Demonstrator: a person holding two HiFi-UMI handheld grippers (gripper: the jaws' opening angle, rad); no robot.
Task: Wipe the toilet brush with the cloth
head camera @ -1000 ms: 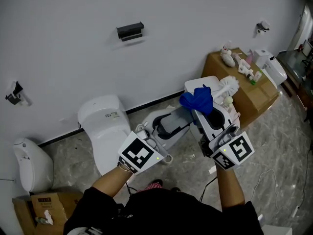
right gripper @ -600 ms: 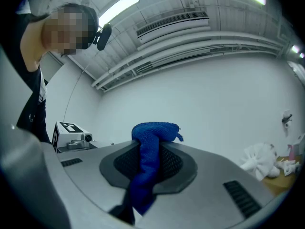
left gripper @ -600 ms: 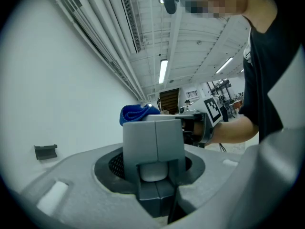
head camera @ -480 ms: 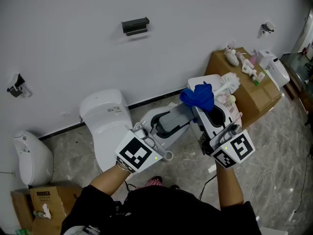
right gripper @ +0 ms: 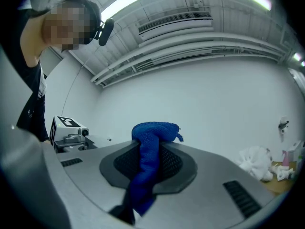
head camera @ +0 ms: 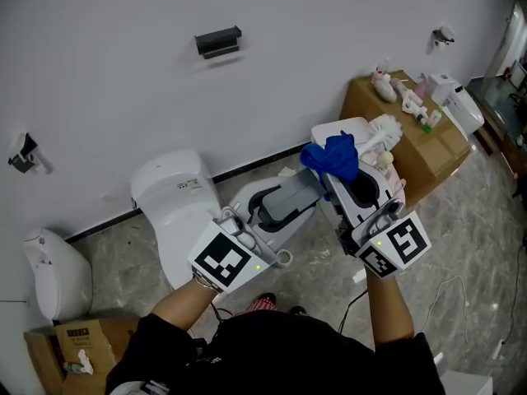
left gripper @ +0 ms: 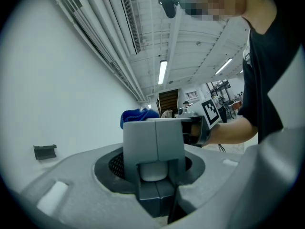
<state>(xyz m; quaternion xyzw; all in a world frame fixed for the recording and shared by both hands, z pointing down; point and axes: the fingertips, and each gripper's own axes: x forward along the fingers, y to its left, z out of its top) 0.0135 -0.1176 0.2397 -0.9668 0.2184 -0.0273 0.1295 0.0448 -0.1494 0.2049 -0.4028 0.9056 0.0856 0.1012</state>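
My left gripper (head camera: 306,194) is shut on the grey handle (left gripper: 153,144) of the toilet brush and holds it out level. The brush's white bristle head (head camera: 384,133) sticks out at the far end, and it shows at the right edge of the right gripper view as well, white bristles (right gripper: 256,160). My right gripper (head camera: 339,171) is shut on the blue cloth (head camera: 333,161), which lies bunched against the brush shaft just below the bristles. In the right gripper view the cloth (right gripper: 148,168) hangs over the dark pad between the jaws. The cloth (left gripper: 138,115) peeks over the handle in the left gripper view.
A white toilet (head camera: 174,206) stands against the wall at the left, with a white bin (head camera: 51,276) further left. At the right a cardboard box (head camera: 412,142) carries small items and a white appliance (head camera: 454,105). A black bracket (head camera: 218,43) is on the wall. Another carton (head camera: 78,350) lies on the marble floor.
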